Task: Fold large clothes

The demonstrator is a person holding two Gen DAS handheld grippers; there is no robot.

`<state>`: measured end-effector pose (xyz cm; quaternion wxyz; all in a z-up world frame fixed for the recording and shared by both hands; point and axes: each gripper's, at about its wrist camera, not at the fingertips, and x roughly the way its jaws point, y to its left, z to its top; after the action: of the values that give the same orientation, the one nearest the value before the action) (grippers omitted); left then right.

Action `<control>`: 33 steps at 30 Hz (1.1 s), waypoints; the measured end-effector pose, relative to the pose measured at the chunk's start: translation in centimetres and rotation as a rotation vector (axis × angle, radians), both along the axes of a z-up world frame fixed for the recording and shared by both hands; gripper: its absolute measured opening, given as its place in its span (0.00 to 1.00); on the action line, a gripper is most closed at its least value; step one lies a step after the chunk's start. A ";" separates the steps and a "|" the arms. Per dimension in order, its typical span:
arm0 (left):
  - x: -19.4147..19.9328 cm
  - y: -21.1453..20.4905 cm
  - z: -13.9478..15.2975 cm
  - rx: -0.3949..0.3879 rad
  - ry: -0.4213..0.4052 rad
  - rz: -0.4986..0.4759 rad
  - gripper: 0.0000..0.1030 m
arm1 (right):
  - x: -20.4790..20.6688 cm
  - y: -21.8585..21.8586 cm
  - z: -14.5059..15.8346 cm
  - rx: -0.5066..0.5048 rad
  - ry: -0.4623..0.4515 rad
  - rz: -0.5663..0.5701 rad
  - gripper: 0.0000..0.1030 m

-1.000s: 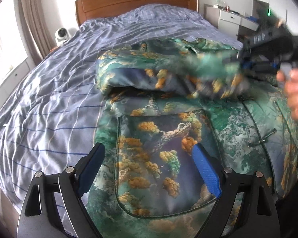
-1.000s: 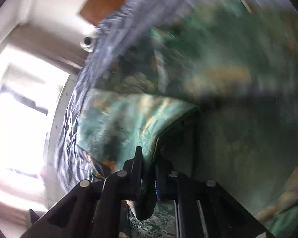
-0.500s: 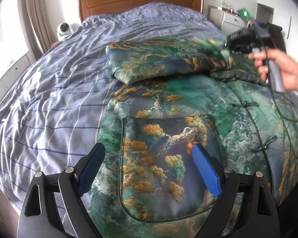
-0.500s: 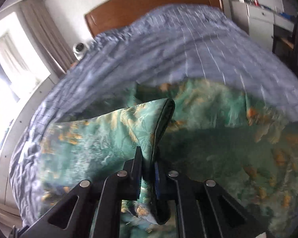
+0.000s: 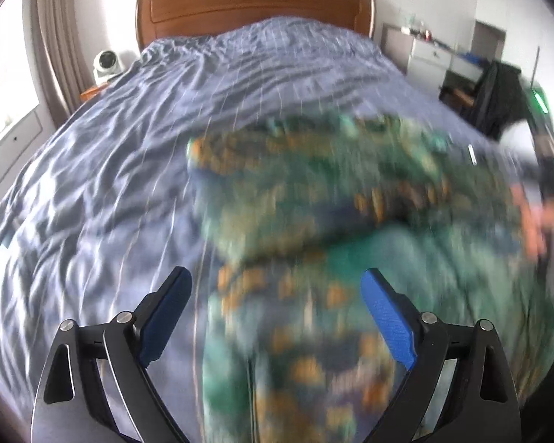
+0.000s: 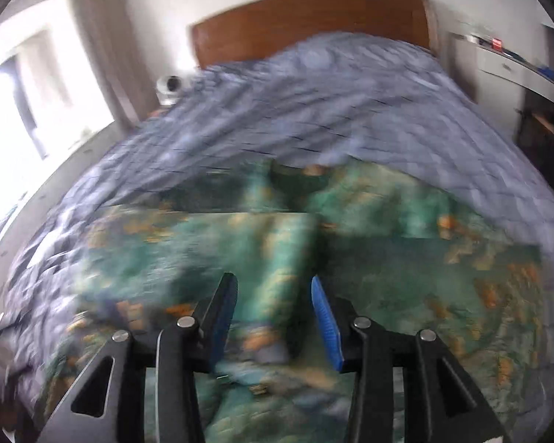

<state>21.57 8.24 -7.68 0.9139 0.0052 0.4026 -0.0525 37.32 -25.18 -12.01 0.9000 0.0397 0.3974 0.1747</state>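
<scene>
Opening R tool (image 6: 275, 295) over unlabelled garment (image 6: 314, 258)

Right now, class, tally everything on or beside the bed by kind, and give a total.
Green patterned garment: 1
Blue striped duvet: 1
Wooden headboard: 1
White camera: 1
Grippers: 2, left gripper and right gripper
Total: 6

Bed (image 5: 136, 184) with blue checked cover, green patterned garment (image 6: 406, 277) lying on it
</scene>
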 end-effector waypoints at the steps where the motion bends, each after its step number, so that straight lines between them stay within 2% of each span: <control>1: 1.5 -0.2 0.1 0.001 -0.002 0.001 0.90 | -0.1 0.7 -0.1 0.001 0.007 0.027 0.41; 2: 3.2 -0.5 0.0 0.003 0.007 -0.007 0.89 | 0.1 1.6 -0.6 -0.010 0.021 0.058 0.41; 4: 6.9 -1.5 -1.3 0.021 0.049 -0.020 0.77 | 0.5 2.6 -1.8 -0.047 0.048 0.073 0.41; 5: 8.4 -1.7 -2.2 0.030 0.080 -0.026 0.75 | 1.1 2.8 -2.9 -0.063 0.075 0.062 0.41; 7: 11.5 -1.9 -5.4 0.053 0.194 -0.003 0.68 | 1.8 2.8 -4.5 -0.060 0.122 0.039 0.41; 10: 13.2 -1.5 -8.5 0.033 0.271 0.021 0.68 | 2.2 2.6 -5.8 -0.036 0.159 0.013 0.40; 16: 13.5 -2.6 -9.4 0.087 0.279 0.013 0.69 | 2.2 2.8 -6.7 -0.051 0.179 0.009 0.40; 20: 14.4 -2.1 -7.2 0.030 0.288 0.023 0.69 | 2.3 2.3 -7.1 -0.018 0.184 0.002 0.40; 24: 16.4 -0.7 -4.3 -0.053 0.222 0.055 0.69 | 2.4 2.2 -7.0 -0.012 0.184 0.009 0.40; 26: 18.3 -0.4 -5.2 -0.071 0.260 0.080 0.69 | 2.4 2.2 -7.0 -0.011 0.183 0.008 0.40; 29: 19.9 -0.2 -8.7 -0.064 0.342 0.096 0.70 | 2.3 2.2 -7.1 -0.006 0.181 0.007 0.40; 33: 20.1 -0.3 -9.6 -0.055 0.337 0.096 0.72 | 2.4 2.1 -7.1 0.005 0.185 0.013 0.40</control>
<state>41.69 7.92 -17.32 0.8346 -0.0479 0.5483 -0.0199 39.75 -23.13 -19.15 0.8582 0.0553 0.4787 0.1770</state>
